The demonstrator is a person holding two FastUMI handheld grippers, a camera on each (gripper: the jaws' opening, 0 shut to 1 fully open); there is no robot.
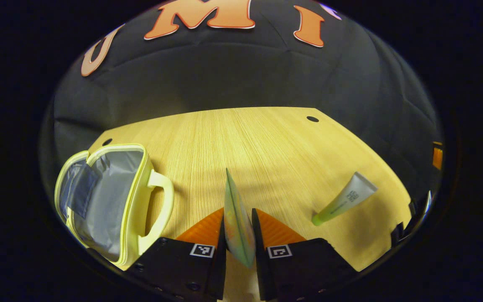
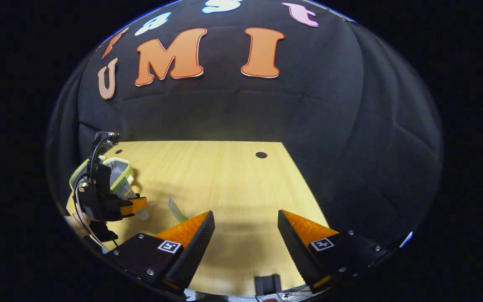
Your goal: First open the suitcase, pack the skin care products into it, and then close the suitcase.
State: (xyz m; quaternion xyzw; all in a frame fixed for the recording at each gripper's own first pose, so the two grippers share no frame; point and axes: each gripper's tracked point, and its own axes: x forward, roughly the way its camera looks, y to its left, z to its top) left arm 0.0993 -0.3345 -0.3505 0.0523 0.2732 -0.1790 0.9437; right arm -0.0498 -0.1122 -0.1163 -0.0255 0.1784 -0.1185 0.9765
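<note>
Left tool (image 1: 240,235) clamped edge-on upon a thin flat sachet (image 1: 238,222), print blurred, unreadable. Right tool (image 2: 245,239) spread wide, nothing between ribbed fingers (image 2: 191,247). Beyond, pale woodgrain surface (image 1: 266,142) with round holes. Left of the sachet lay the suitcase (image 1: 111,201), a soft yellow-trimmed case, open, grey lining showing, near edge cut off. On the other side rested a tube (image 1: 344,199), grey fading to green, label too small to read.
</note>
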